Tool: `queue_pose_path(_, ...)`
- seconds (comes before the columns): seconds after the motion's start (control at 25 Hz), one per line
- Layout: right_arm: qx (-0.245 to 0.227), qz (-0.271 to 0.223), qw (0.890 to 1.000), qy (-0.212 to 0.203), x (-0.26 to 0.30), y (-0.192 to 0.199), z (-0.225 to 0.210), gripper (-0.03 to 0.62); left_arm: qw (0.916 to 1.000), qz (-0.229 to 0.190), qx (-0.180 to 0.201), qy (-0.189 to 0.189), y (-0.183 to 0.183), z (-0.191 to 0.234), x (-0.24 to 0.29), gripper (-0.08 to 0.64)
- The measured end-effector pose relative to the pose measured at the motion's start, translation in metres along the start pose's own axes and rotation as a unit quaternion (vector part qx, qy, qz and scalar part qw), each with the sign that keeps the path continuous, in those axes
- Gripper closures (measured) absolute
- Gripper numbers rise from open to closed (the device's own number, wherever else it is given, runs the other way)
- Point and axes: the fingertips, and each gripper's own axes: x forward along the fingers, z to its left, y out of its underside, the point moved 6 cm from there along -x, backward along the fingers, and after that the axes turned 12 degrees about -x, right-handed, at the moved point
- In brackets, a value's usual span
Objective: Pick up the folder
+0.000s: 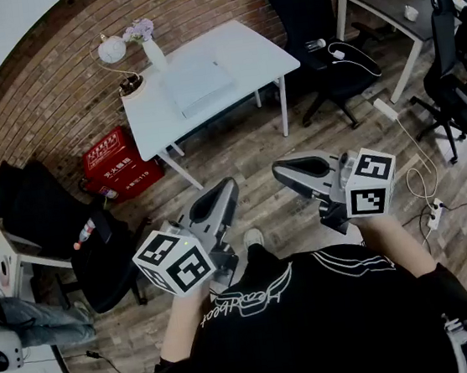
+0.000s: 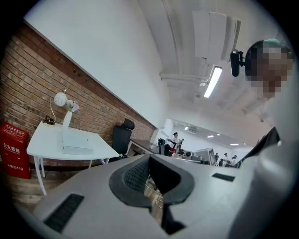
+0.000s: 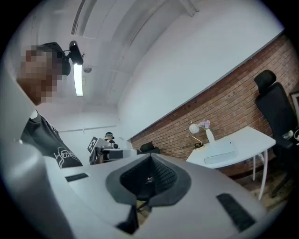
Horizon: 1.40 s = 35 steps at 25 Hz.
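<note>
White table (image 1: 252, 52) bears a pale folder (image 1: 196, 83), untouched.

The folder (image 1: 195, 83) was pale grey-white, the table (image 1: 255, 52) white, the brick wall (image 1: 52, 85) reddish-brown, the box (image 1: 118, 164) red, the floor (image 1: 246, 150) grey-brown wood-grain.

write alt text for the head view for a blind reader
Seen from above, a person holds the left gripper and right gripper, both shut and empty, above a wood floor, apart from a white table by a brick wall. A pale folder lies flat on the table beside a lamp and a vase of flowers.
</note>
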Motion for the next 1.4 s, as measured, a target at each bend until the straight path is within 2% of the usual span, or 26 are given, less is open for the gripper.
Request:
queue_pose_path(0.48,0.004,0.007,1.0,0.02,-0.018,-0.001,-0.004,0.595,0.9997,0.006,-0.011,0.022,0.004,-0.008,0.014,0.555)
queue_pose_path(0.68,0.019,0.004,0.999,0.031,-0.014,0.005,-0.019,0.595,0.9994,0.014,-0.019,0.026,0.003,0.008,0.023,0.555)
queue_pose_path(1.08,0.043,0.011,0.998,0.044,0.03,0.016,-0.09,0.595,0.9985,0.023,-0.043,0.025,-0.025,0.083,0.064,0.555)
queue_pose_path(1.4,0.074,0.025,0.996,0.047,0.097,0.008,-0.195,0.594,0.9965,0.034,-0.074,0.018,-0.088,0.174,0.124,0.555)
